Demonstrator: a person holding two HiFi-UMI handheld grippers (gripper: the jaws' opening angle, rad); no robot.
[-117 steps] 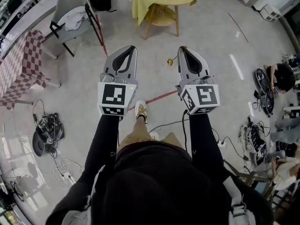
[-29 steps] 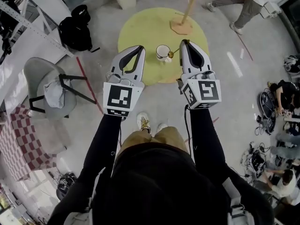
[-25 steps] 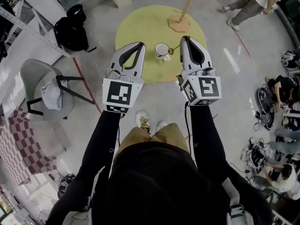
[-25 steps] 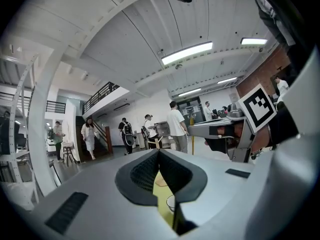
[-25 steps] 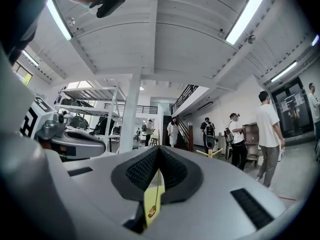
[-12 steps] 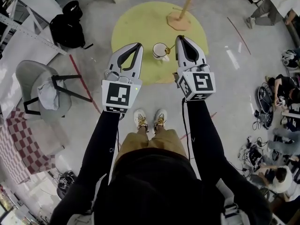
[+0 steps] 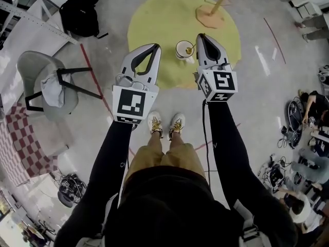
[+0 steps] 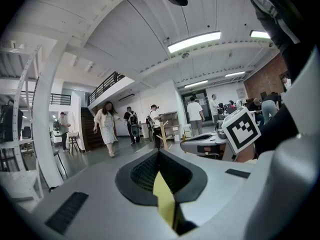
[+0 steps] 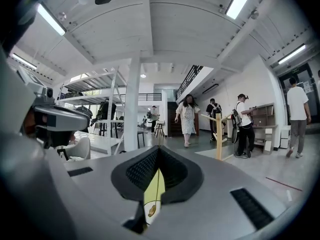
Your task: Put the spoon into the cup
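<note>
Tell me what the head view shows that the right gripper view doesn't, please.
Only the head view shows the white cup on the round yellow table, the person's black-sleeved arms, their shoes, a grey chair and a backpack. Only the right gripper view shows ceiling lights, white shelving and people walking. Both show the right gripper, shut on the gold spoon, some of the yellow table, and the wooden stand.
</note>
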